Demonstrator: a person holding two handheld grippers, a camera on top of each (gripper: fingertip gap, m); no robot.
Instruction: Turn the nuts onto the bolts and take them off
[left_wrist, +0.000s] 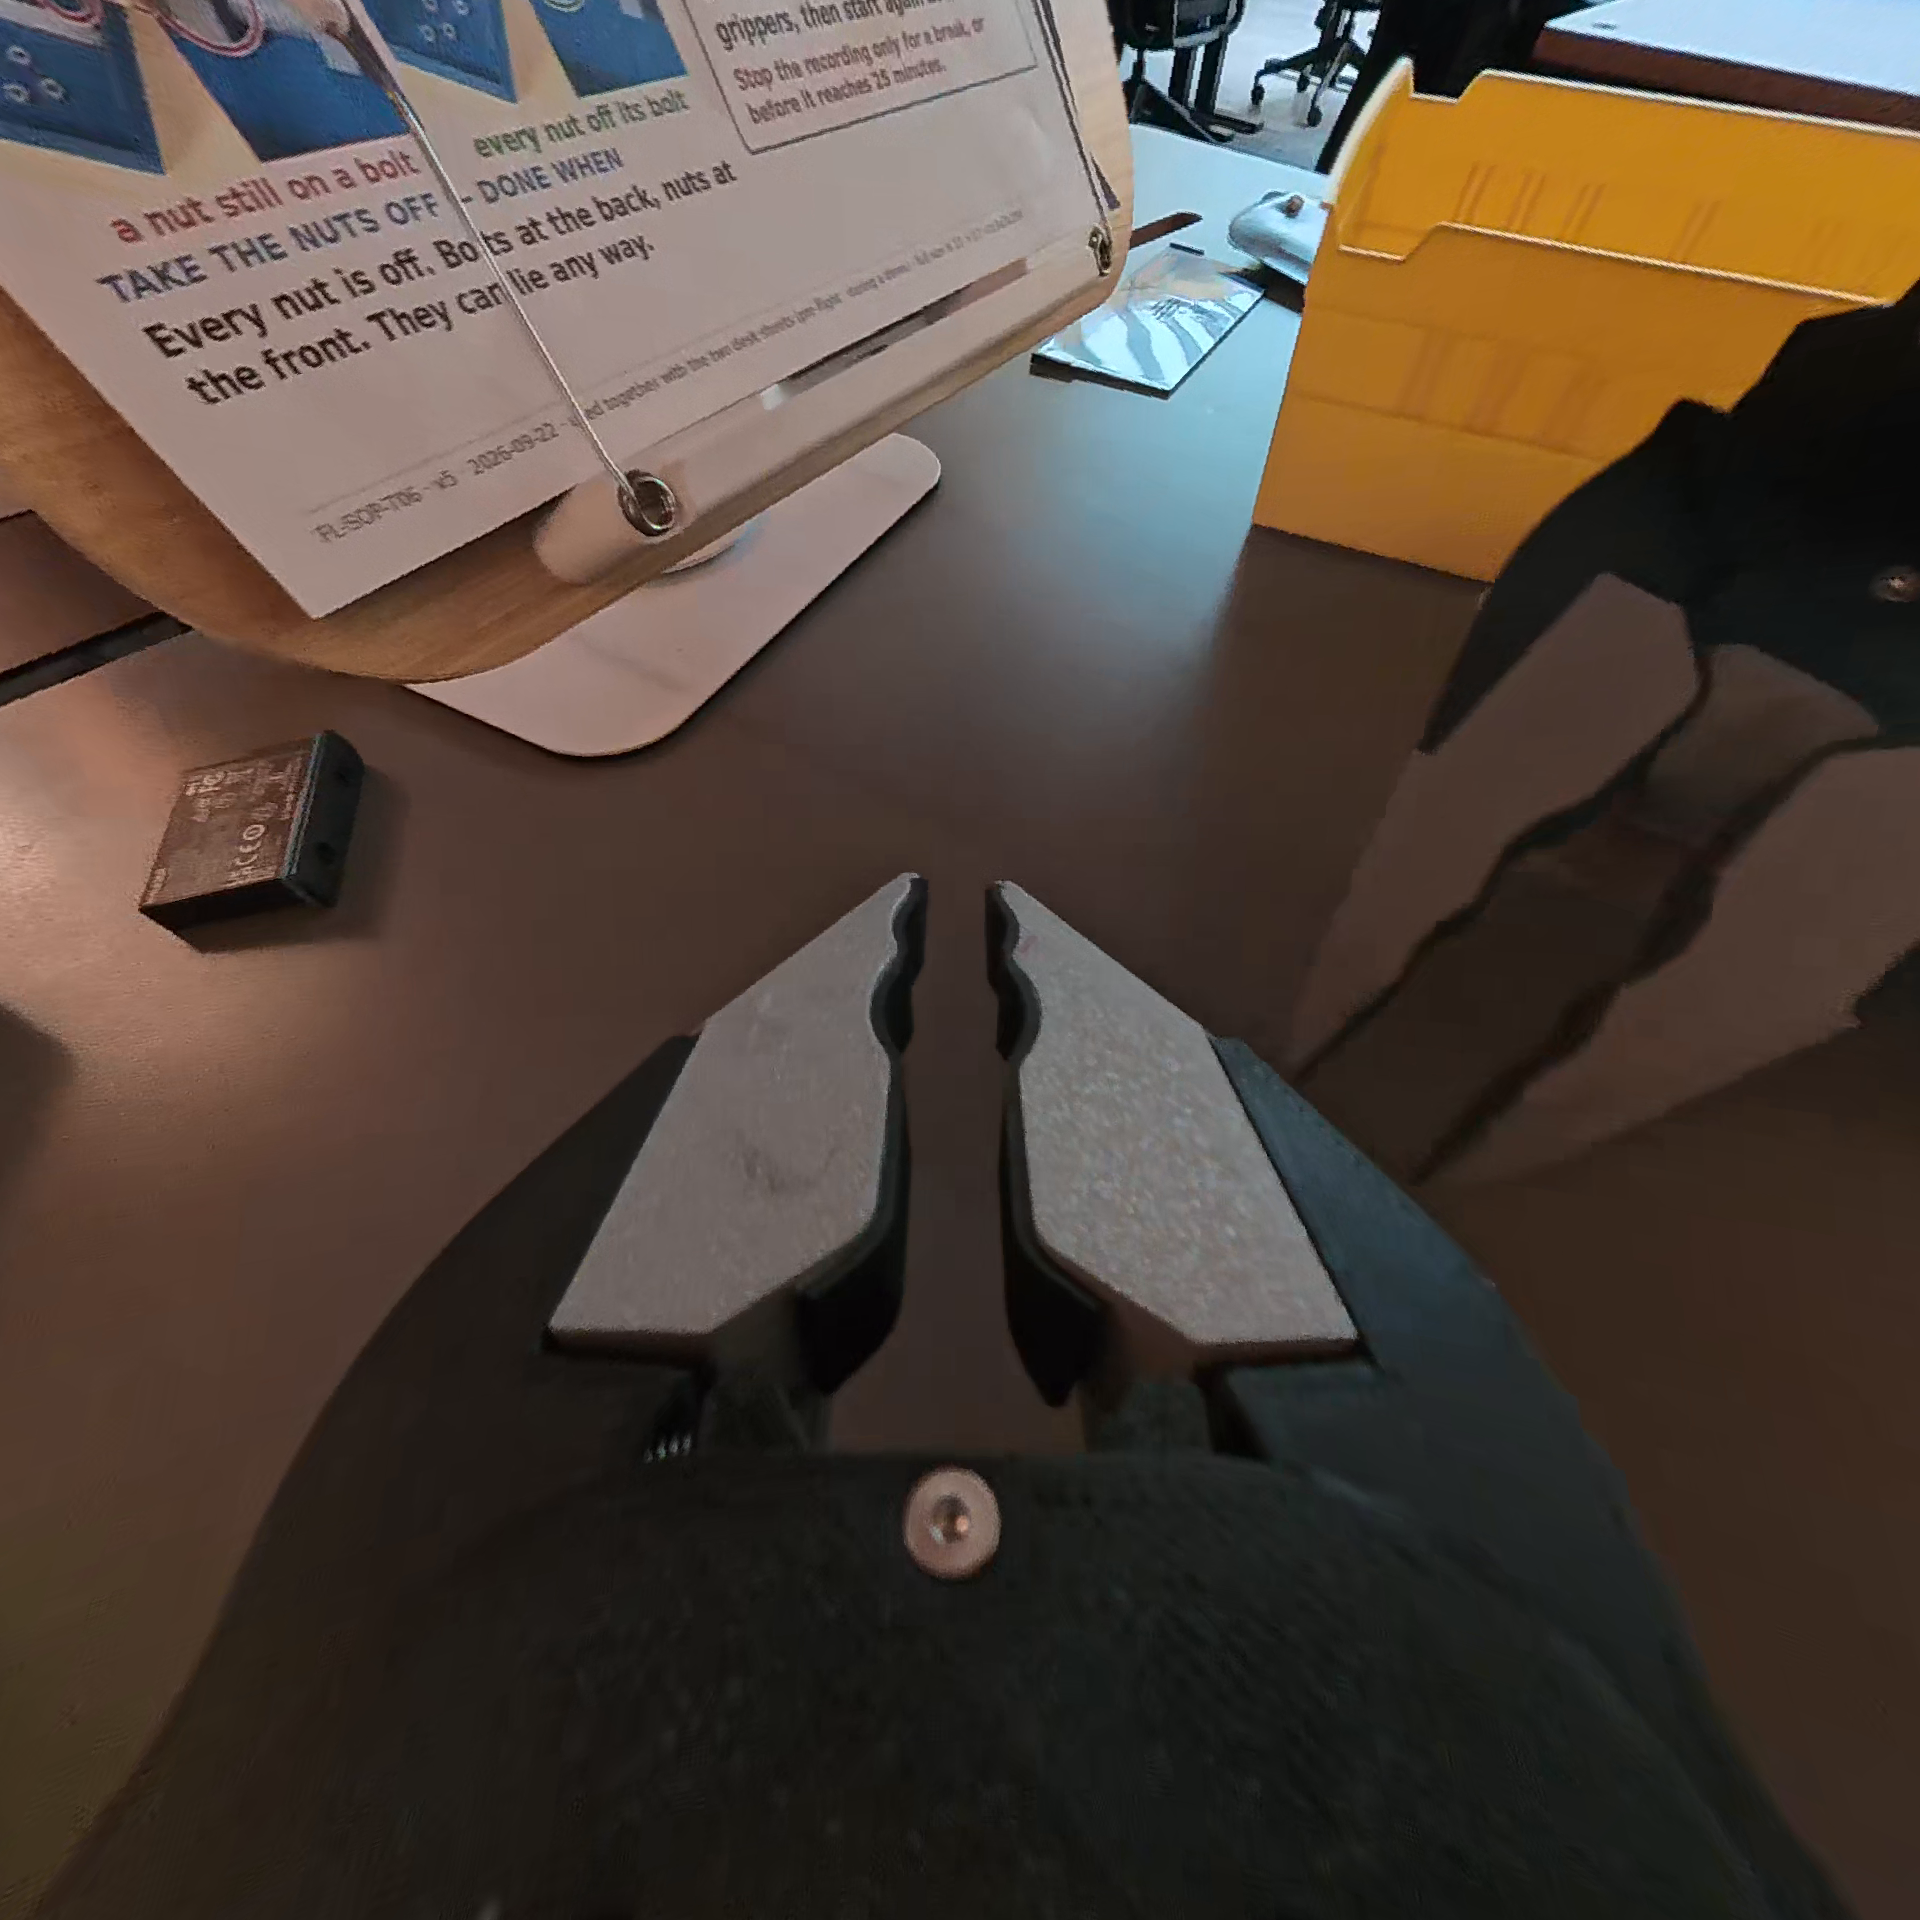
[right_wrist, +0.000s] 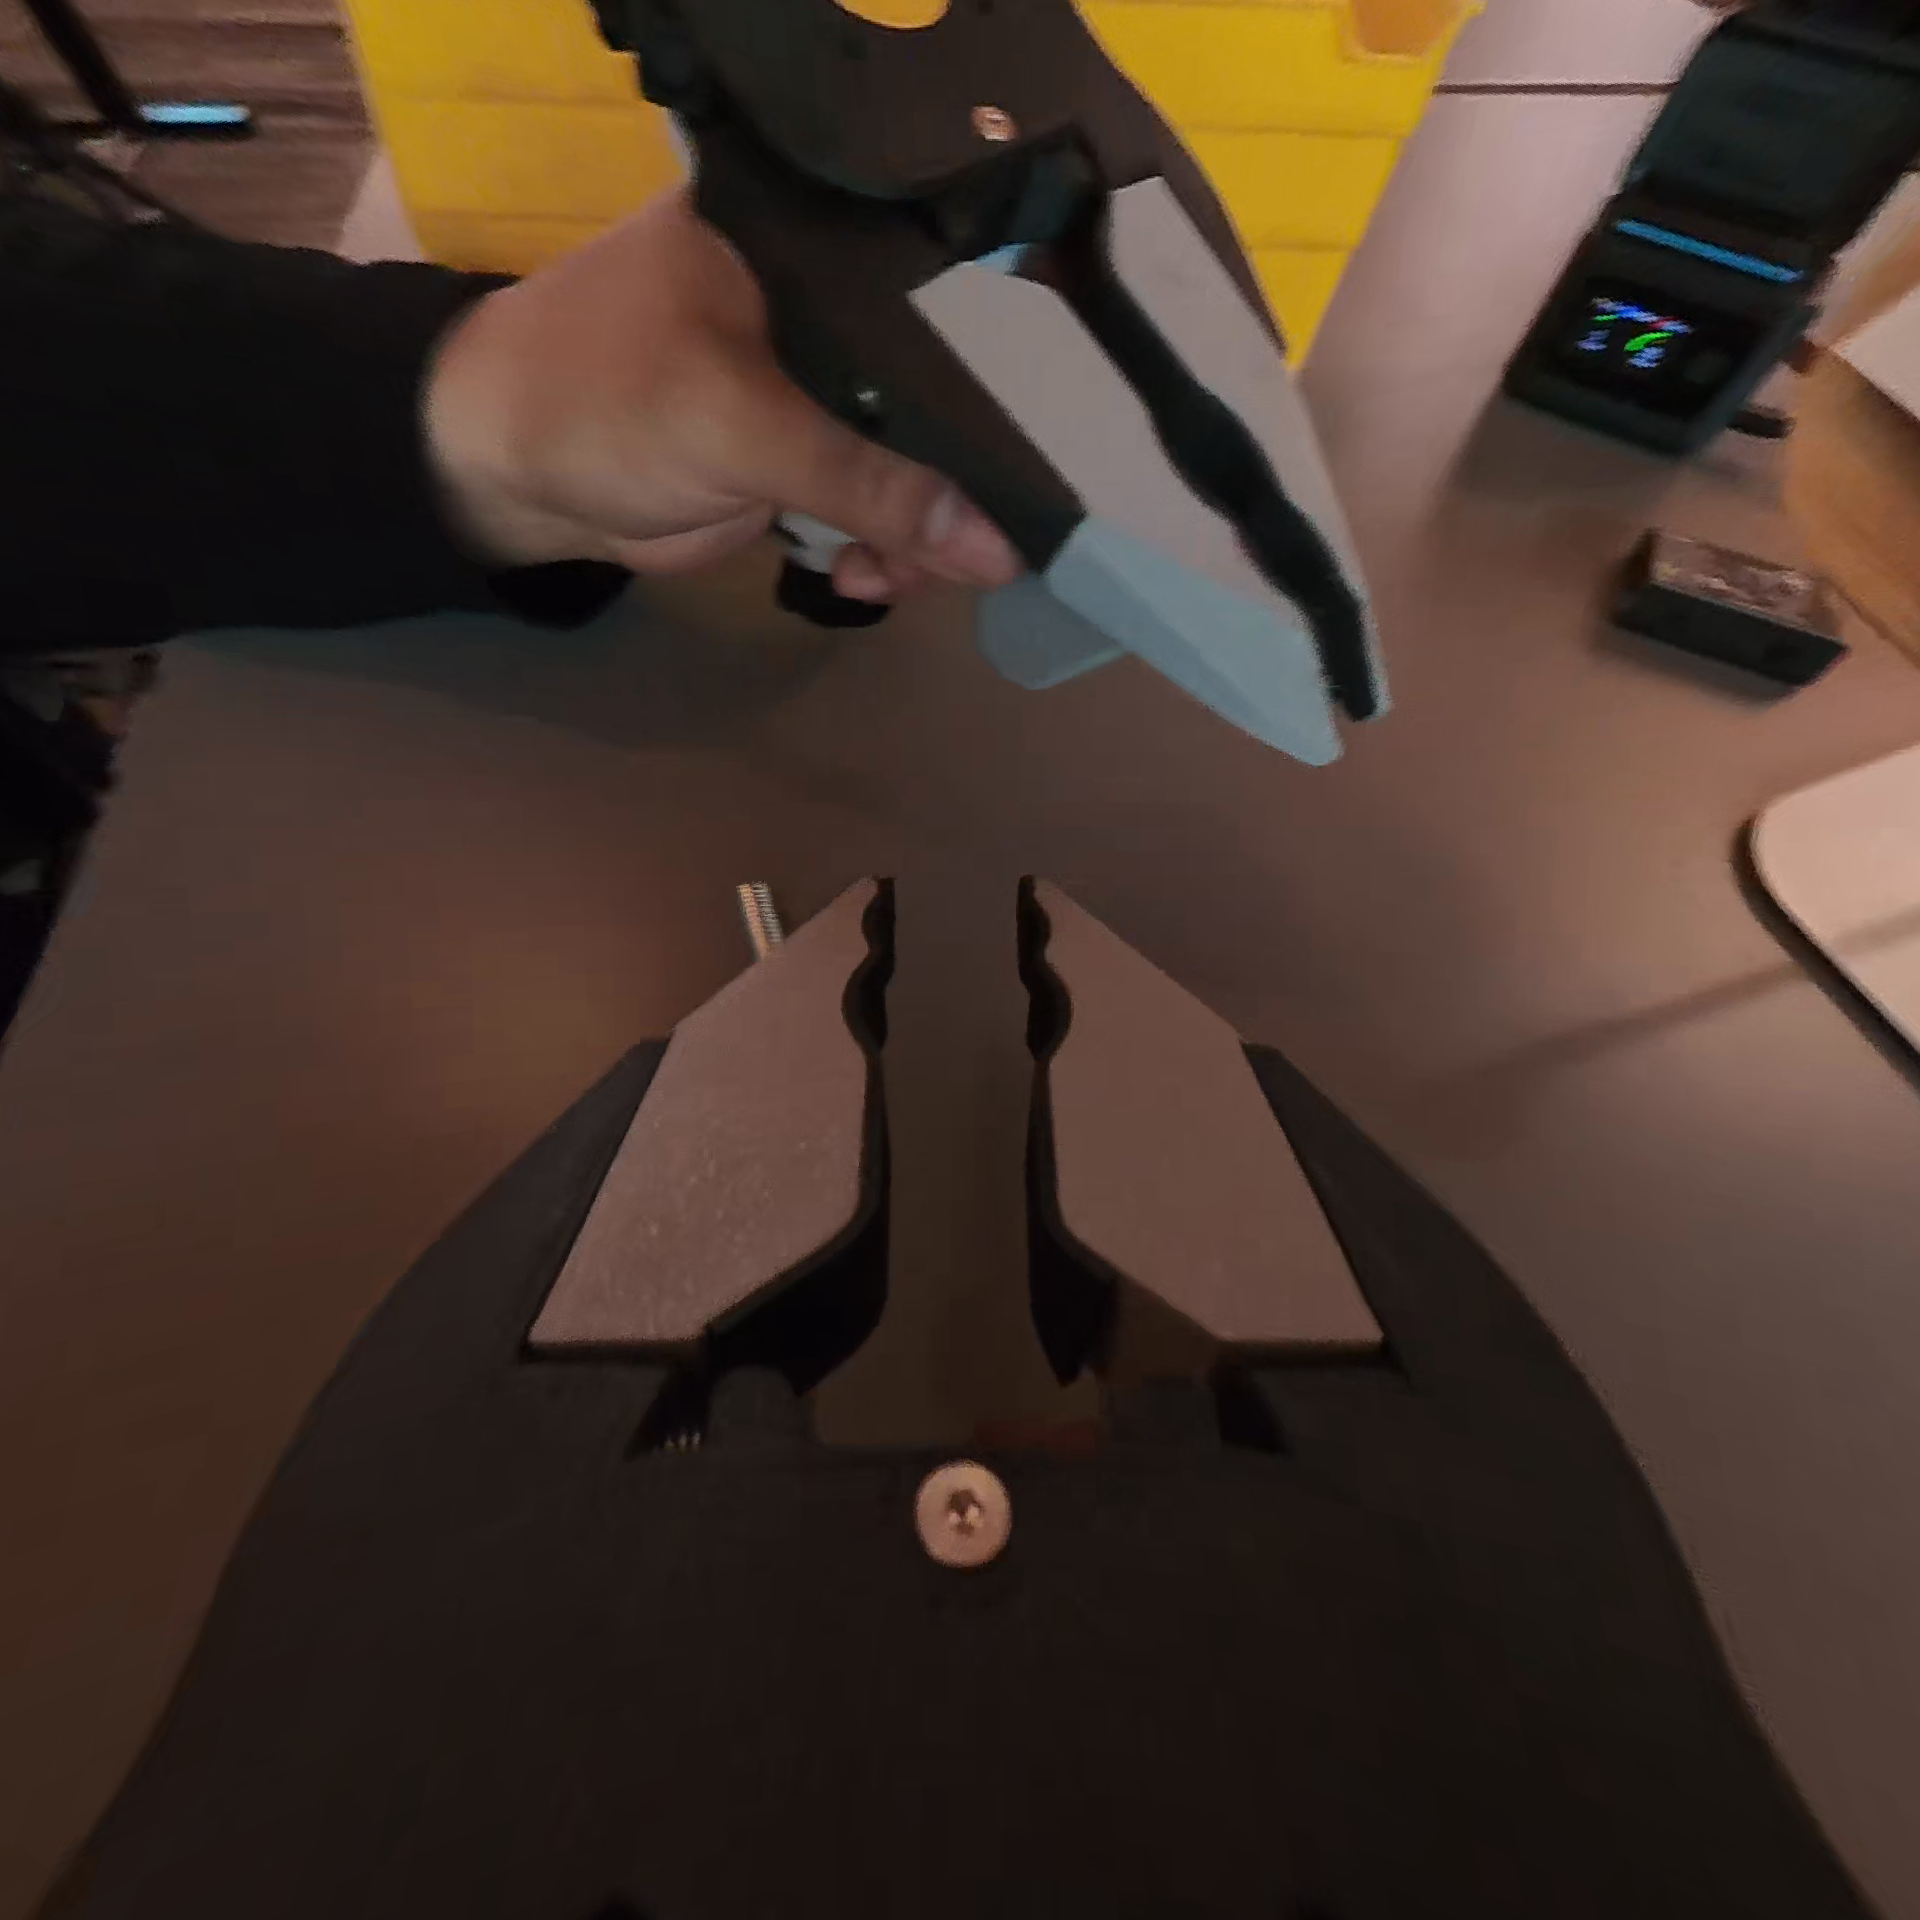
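In the right wrist view, the threaded end of a silver bolt (right_wrist: 756, 914) lies on the dark table (right_wrist: 312, 1039), just left of my right gripper's left finger, which hides the rest of it. No nut shows in either view. My right gripper (right_wrist: 956, 894) is open and empty, low over the table. My left gripper (left_wrist: 956, 894) is open by a narrow gap and empty, above bare table (left_wrist: 1039, 675). It also shows in the right wrist view (right_wrist: 1340, 717), held by a hand (right_wrist: 644, 416), tips pointing down at the table.
A yellow bin (left_wrist: 1558, 312) stands at the back. An instruction sheet on a wooden stand (left_wrist: 416, 312) with a pale base (left_wrist: 623, 665) stands left. A small black box (left_wrist: 255, 831) lies near it. A black device with a screen (right_wrist: 1662, 343) stands far right. The gap from one gripper's tips to the other's is roughly 8 cm. The pale base (left_wrist: 623, 665) is about 15 cm from my left fingertips and 25 cm from my right.
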